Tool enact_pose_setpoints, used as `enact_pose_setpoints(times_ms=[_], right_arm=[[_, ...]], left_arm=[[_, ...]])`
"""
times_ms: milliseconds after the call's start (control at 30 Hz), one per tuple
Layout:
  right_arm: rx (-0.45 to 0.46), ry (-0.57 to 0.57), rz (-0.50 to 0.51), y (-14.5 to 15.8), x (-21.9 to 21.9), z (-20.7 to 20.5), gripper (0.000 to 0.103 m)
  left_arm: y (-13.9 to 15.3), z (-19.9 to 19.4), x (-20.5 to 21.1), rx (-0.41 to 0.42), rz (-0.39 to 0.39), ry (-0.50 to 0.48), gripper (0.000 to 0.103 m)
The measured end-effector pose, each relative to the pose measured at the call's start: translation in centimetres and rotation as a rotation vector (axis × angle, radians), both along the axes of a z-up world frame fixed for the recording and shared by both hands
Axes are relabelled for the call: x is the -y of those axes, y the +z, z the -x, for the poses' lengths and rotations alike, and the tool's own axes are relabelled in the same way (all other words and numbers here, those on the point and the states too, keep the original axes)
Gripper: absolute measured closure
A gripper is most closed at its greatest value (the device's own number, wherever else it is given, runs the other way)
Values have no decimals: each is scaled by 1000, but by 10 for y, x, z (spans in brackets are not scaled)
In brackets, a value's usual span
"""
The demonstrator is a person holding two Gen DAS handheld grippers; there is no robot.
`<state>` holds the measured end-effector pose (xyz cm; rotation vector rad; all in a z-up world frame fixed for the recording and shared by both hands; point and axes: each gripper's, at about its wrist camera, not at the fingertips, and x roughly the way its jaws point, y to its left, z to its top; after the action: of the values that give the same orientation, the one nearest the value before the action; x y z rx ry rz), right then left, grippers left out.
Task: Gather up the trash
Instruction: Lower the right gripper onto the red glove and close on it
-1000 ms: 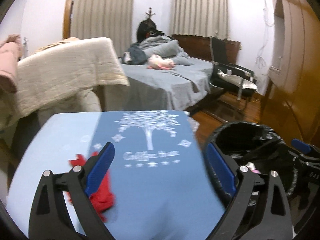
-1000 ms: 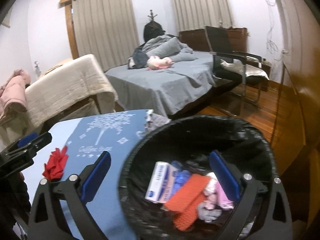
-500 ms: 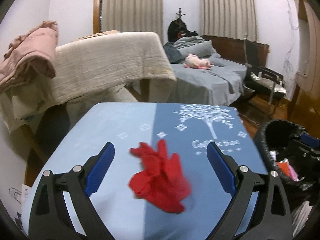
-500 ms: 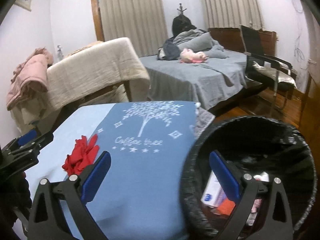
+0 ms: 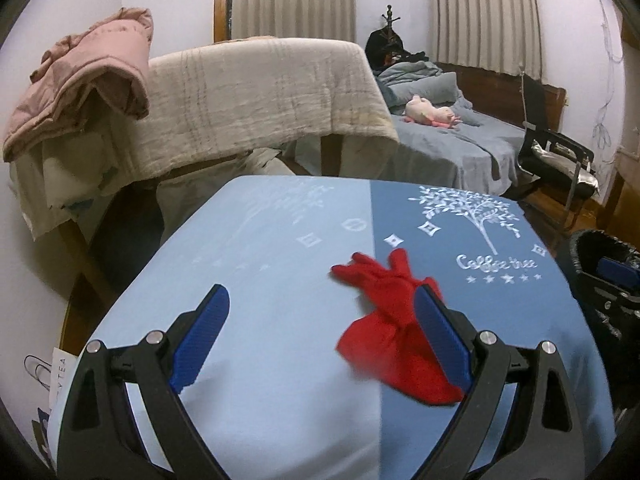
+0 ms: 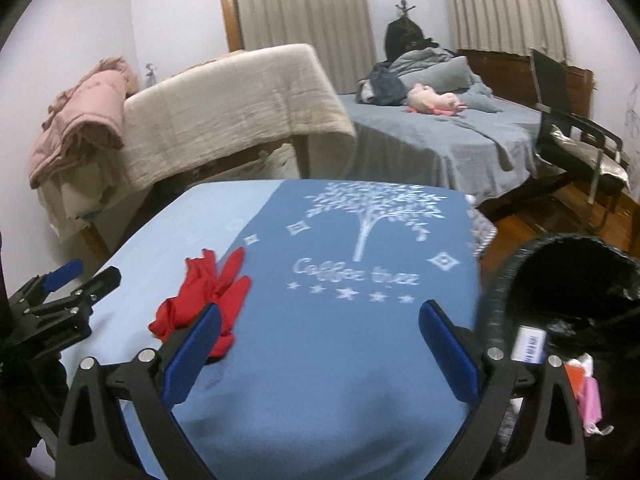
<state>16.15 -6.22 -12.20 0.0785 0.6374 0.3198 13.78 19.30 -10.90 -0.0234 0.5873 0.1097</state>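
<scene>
A crumpled red glove (image 5: 390, 322) lies on the blue tablecloth (image 5: 280, 264); in the right wrist view the red glove (image 6: 204, 298) sits at the table's left. My left gripper (image 5: 320, 330) is open, hovering just above the cloth, and its right finger overlaps the glove's right side. My right gripper (image 6: 316, 344) is open over the cloth, with the glove by its left finger. A black-lined trash bin (image 6: 568, 280) stands off the table's right edge and holds a white box, orange and pink scraps. Nothing is held by either gripper.
Behind the table stand a sofa under a beige cover (image 5: 260, 96) with a pink quilt (image 5: 88, 76), a grey bed (image 6: 440, 136) with a pink toy, and a black chair (image 6: 568, 136). The left gripper (image 6: 60, 300) shows at the left in the right wrist view.
Both grippers have swung left, away from the bin and over the table. The glove now lies against my left gripper's right finger instead of centred; the bin has slid to the right edge.
</scene>
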Motion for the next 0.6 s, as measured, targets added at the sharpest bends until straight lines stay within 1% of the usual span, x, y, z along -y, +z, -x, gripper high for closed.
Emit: enact_pose_setpoints(times_ms=[233, 333, 533, 600], right_arm=[[-11, 94, 22, -10, -42, -10, 7], [-17, 128, 29, -14, -57, -14, 9], [-40, 175, 32, -23, -77, -22, 18], [-54, 194, 31, -27, -84, -24, 23]], left_arm=[[-13, -2, -19, -23, 8, 24, 12], [-17, -3, -24, -27, 11, 29, 12], [-23, -6, -35, -36, 30, 47, 12], [-24, -7, -39, -38, 43, 56, 12]])
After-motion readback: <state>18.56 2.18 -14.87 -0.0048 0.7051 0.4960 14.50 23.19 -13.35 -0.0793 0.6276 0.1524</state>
